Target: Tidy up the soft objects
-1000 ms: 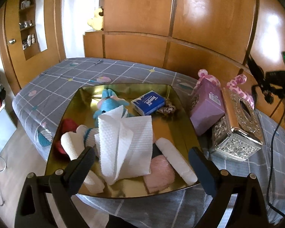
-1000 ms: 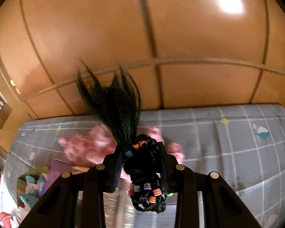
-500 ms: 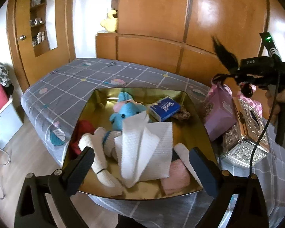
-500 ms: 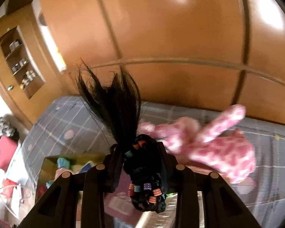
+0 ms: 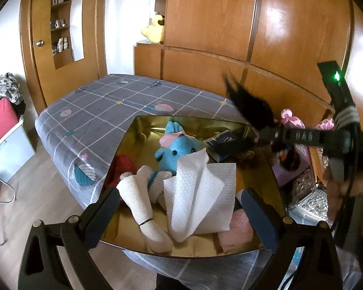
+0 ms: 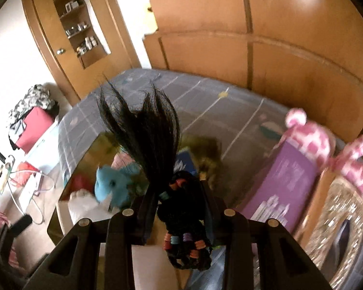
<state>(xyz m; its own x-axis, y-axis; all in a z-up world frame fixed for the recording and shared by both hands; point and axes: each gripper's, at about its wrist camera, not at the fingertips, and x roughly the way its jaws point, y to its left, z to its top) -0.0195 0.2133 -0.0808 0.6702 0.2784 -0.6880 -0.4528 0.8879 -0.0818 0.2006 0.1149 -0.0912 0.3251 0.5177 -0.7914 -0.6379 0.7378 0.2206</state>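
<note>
Hair bundle carried toward the gold tray.

Left gripper [image 5: 179,207] hangs spread wide and empty over the gold tray [image 5: 133,130] on the bed, presumably idle; inside lie a rolled sock [image 5: 142,207], paper towel [image 5: 198,193] and blue plush [image 5: 179,149]. Right gripper [image 6: 179,207] is clamped on a black hair bundle [image 6: 181,200] with coloured bands, held above the tray's right side, likely for dropping in.
</note>
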